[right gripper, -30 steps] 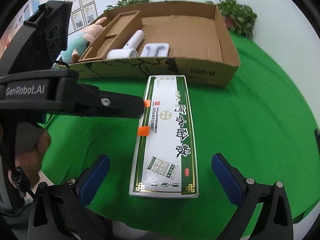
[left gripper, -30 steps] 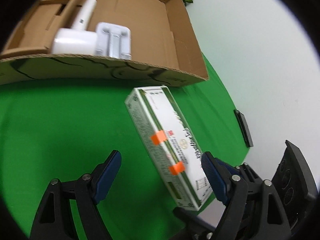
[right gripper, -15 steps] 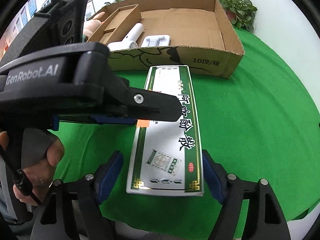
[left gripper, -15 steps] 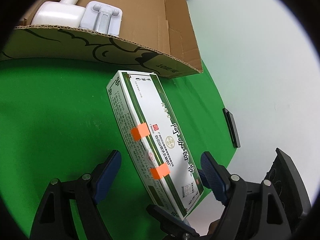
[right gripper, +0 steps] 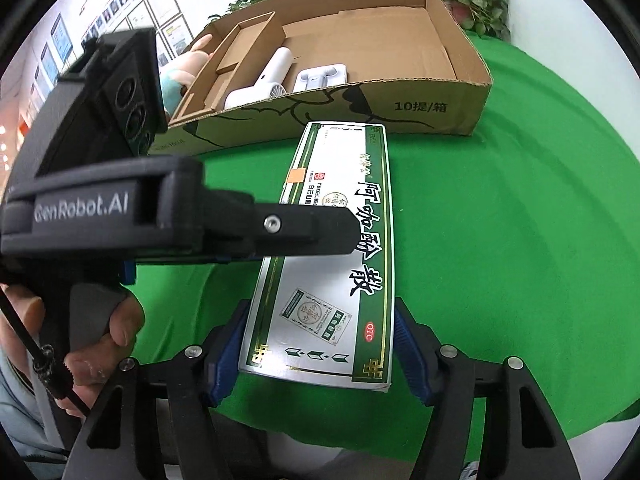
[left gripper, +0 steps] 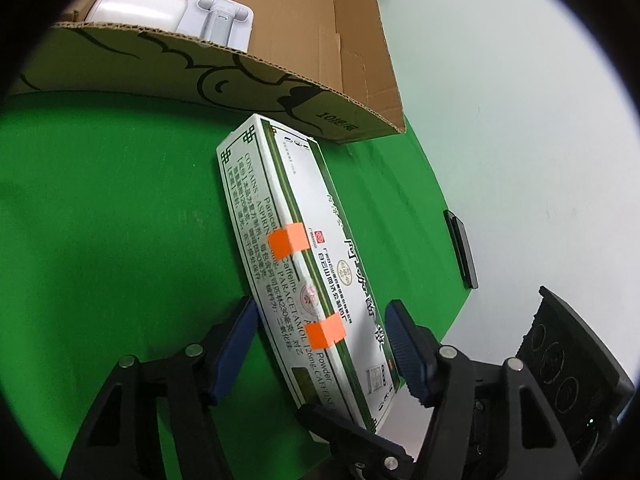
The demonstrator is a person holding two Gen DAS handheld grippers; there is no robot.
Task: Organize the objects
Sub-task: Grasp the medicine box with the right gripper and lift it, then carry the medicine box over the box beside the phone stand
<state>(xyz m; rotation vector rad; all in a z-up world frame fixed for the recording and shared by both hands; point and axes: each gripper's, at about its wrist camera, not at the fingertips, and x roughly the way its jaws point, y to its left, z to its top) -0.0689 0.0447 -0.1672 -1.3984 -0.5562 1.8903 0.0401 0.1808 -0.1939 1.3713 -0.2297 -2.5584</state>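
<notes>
A long white and green medicine box (right gripper: 340,252) with two orange tape tabs lies on the green table, its far end near the cardboard box (right gripper: 436,112). My right gripper (right gripper: 320,344) is shut on the near end of the medicine box, its pads touching both long sides. My left gripper (left gripper: 320,344) straddles the same box (left gripper: 304,280) from the left side; its left pad touches the box side and its right pad sits over the top face. In the right wrist view the left gripper's body (right gripper: 120,216) covers the box's middle.
The cardboard box holds a white handheld fan (right gripper: 264,84) and a white holder (right gripper: 320,78), with an empty insert at its left. A plush toy (right gripper: 180,76) lies behind the box. A dark flat device (left gripper: 462,248) lies at the table's right edge. Potted plants (right gripper: 476,4) stand behind.
Both grippers have moved in onto the medicine box. The right jaws narrowed from wide open until they closed on its near end. The left jaws narrowed around its side.
</notes>
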